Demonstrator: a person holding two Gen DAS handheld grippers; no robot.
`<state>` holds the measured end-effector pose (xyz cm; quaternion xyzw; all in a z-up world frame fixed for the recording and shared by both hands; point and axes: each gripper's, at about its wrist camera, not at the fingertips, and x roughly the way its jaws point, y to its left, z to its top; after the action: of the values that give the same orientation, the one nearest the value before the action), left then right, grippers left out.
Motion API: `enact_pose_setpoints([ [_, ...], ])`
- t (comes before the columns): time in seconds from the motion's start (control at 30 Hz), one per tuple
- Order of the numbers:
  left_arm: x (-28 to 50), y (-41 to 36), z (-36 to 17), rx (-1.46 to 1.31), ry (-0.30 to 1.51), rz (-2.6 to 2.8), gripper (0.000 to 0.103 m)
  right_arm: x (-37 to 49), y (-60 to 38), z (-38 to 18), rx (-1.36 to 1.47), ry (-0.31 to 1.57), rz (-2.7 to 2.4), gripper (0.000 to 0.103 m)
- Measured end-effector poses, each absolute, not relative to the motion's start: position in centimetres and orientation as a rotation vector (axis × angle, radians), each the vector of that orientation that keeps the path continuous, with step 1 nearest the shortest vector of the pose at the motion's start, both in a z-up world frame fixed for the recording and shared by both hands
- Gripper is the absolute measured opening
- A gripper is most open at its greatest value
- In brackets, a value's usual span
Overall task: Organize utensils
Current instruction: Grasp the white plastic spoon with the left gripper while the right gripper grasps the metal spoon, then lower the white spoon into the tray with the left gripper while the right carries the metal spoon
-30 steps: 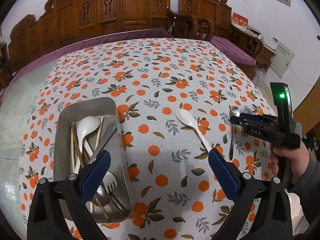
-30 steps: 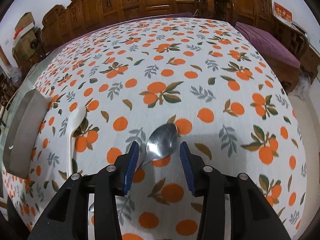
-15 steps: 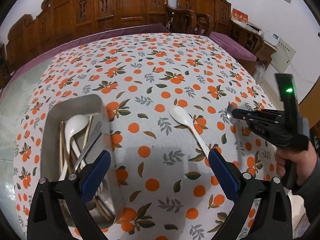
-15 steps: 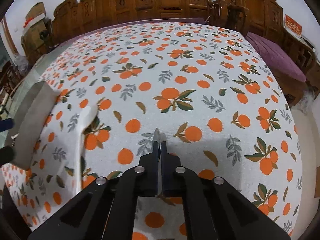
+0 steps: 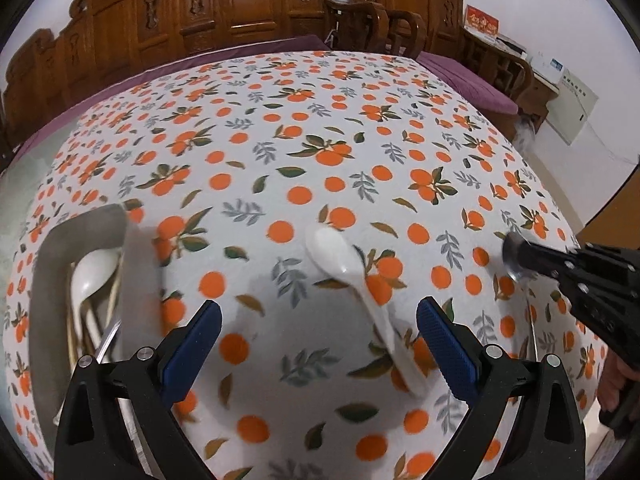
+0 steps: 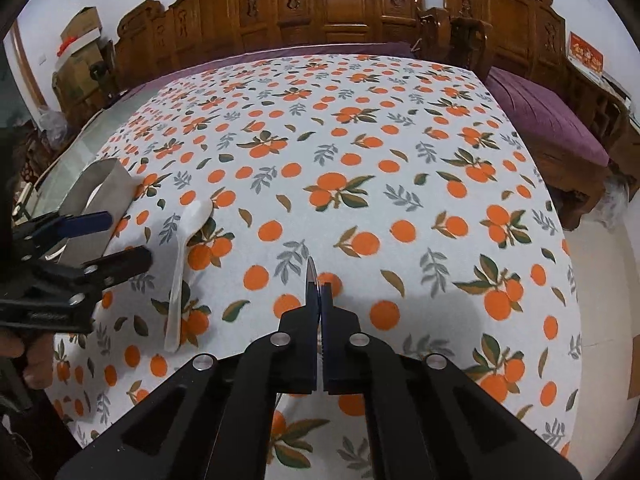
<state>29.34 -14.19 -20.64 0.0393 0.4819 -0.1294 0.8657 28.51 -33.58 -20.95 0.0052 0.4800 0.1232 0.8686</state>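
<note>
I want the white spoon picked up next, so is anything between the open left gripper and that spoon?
Nothing visible. The white spoon lies alone on the tablecloth, its handle reaching in between the fingers of the open left gripper.

A white plastic spoon (image 5: pixel 344 268) lies flat on the orange-print surface (image 5: pixel 280 152), bowl facing up at the far end and handle running back toward the near edge. To its left stands a rectangular metal tray (image 5: pixel 44 264) with rounded corners, holding another white spoon (image 5: pixel 90 276), wooden chopsticks (image 5: pixel 114 294) and at least one metal utensil whose kind cannot be told. Well to the right of the loose white spoon, a metal spoon (image 5: pixel 512 256) is clamped edge-on near its bowel-shaped head between closed black fingers, its shiny bowl protruding beyond them and its thin handle hanging down toward the cloth.
</note>
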Motion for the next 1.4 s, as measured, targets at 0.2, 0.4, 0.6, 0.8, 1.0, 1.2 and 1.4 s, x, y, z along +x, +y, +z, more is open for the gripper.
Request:
enact_pose_setpoints([
  [0.2, 30.6, -16.1, -22.0, 0.1, 1.034, -0.265, 0.074, 27.8, -34.7, -21.3, 0.02, 1.012, 0.251, 0.002],
  [0.4, 31.2, -16.7, -23.9, 0.123, 1.074, -0.228, 0.056, 27.4, -34.6, -21.1, 0.025, 1.005, 0.271, 0.002],
  [0.6, 31.2, -16.3, -23.7, 0.141, 1.071, -0.225, 0.01, 27.1, -33.6, -20.7, 0.022, 0.998, 0.283, 0.002],
  [0.8, 30.2, -14.3, -23.0, 0.12, 1.098, -0.235, 0.006, 27.0, -32.2, -20.3, 0.016, 0.994, 0.291, 0.002],
  [1.0, 28.6, -11.9, -19.9, 0.101, 1.049, -0.258, 0.006, 26.5, -29.8, -19.2, -0.011, 0.977, 0.315, 0.002],
  [1.2, 27.4, -9.2, -17.0, 0.074, 1.001, -0.269, 0.006, 26.4, -27.5, -17.7, -0.023, 0.953, 0.334, 0.002],
  [1.4, 26.1, -6.8, -15.0, 0.051, 0.96, -0.286, 0.006, 26.1, -24.9, -16.6, -0.037, 0.936, 0.356, 0.002],
])
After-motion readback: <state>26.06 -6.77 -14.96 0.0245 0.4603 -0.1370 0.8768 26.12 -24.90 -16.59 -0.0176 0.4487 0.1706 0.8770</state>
